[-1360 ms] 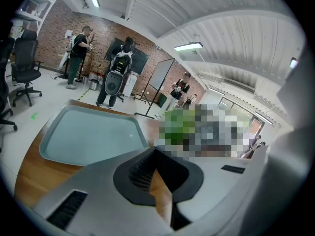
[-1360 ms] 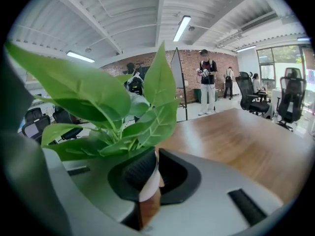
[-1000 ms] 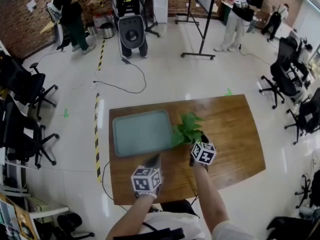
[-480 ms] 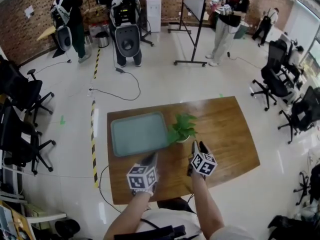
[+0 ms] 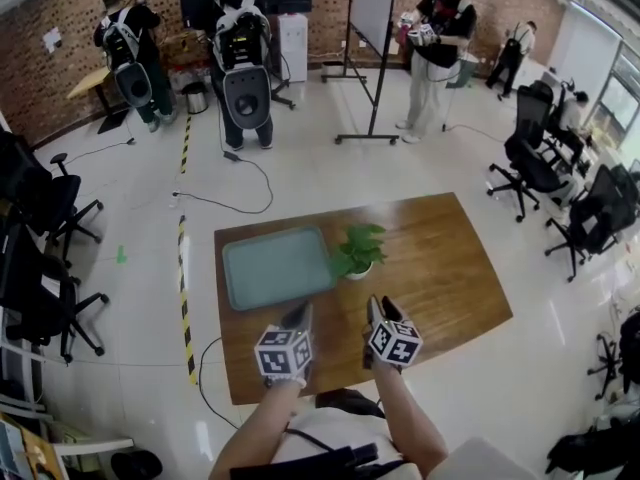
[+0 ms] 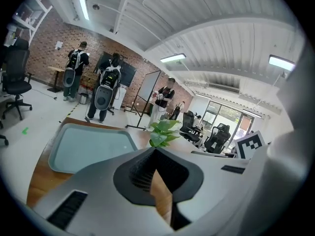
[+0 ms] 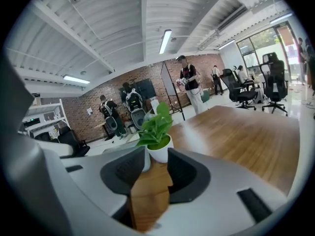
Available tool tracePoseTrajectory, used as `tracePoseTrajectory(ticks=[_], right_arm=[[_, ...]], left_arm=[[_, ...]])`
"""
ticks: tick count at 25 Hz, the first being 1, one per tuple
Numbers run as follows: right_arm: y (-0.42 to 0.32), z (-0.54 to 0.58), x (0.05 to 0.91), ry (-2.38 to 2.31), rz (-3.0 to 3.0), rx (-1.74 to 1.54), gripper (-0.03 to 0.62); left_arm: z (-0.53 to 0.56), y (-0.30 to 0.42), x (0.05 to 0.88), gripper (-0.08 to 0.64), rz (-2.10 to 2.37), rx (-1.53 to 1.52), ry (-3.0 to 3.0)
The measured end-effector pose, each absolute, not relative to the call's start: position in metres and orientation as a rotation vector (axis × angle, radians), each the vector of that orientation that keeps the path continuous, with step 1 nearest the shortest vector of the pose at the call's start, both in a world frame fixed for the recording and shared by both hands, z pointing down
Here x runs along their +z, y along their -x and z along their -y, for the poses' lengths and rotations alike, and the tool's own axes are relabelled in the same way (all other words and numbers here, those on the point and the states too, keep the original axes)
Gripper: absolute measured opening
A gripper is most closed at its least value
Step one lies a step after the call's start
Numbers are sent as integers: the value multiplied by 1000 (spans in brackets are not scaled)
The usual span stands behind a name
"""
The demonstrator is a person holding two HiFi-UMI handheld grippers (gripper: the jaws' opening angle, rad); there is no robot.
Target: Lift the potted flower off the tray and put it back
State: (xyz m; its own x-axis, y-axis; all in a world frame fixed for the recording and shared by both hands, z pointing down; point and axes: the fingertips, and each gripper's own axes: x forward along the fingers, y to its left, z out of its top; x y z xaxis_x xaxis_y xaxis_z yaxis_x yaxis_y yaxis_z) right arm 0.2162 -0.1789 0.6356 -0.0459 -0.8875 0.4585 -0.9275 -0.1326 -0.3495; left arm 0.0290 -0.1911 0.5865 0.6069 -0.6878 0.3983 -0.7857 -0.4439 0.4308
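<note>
Wooden surface bearing the potted flower, which stands just beside the tray: apparently lifted off, not yet returned. Right gripper jaws apart, empty; left gripper jaws together, holding nothing.

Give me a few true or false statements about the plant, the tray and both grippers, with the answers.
1. The plant stands in the tray. False: it stands on the table, beside the tray.
2. The right gripper is open and holds nothing. True.
3. In the head view, the tray lies left of the plant. True.
4. The left gripper grips the plant. False: it is shut on nothing, well short of the plant.
</note>
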Motion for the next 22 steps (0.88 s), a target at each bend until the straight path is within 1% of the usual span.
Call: tracePoseTrajectory(ticks=[5,12,22], right_arm=[[-200,168,628,-2076,2040,882,173],[-194,161,630,-2080,2025,903,173],[-213,180,639,-2082,2007,896,168]], left_arm=[[176,-21,586,-3,1162,215,-2251],[175,-10,576,-3,1167,191,-2286],[174,-35,583,-3,1129,226,-2290]])
